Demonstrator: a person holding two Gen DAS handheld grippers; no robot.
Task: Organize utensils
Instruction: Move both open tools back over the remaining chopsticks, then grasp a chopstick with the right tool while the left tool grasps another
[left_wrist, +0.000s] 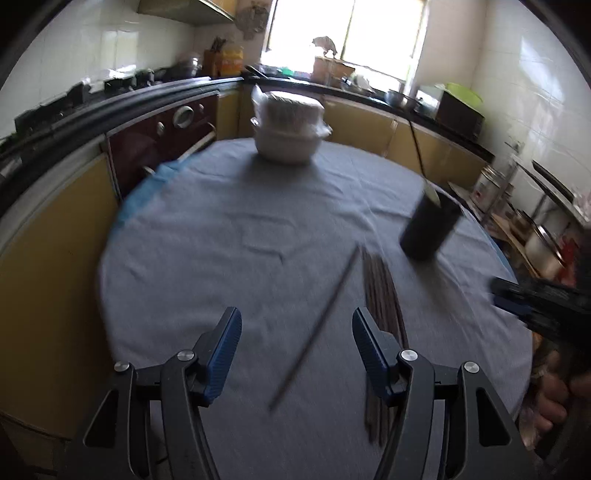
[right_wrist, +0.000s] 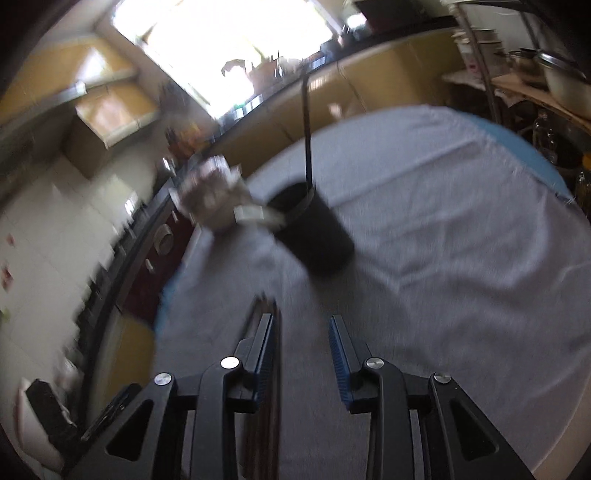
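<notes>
The left tongs (left_wrist: 296, 350) stand wide open and empty above the cloth-covered counter (left_wrist: 207, 236); a single chopstick (left_wrist: 317, 325) lies slantwise between their fingers. A bundle of chopsticks (left_wrist: 384, 314) lies just beside the right finger. The right tongs (right_wrist: 301, 354) are partly open, holding nothing, with the bundle beneath the left finger. Ahead of them stands a black holder (right_wrist: 317, 236) with one utensil upright inside. Farthest off sits a wrapped stack of bowls (left_wrist: 288, 125).

One black holder (left_wrist: 428, 229), several chopsticks (left_wrist: 380, 291)
</notes>
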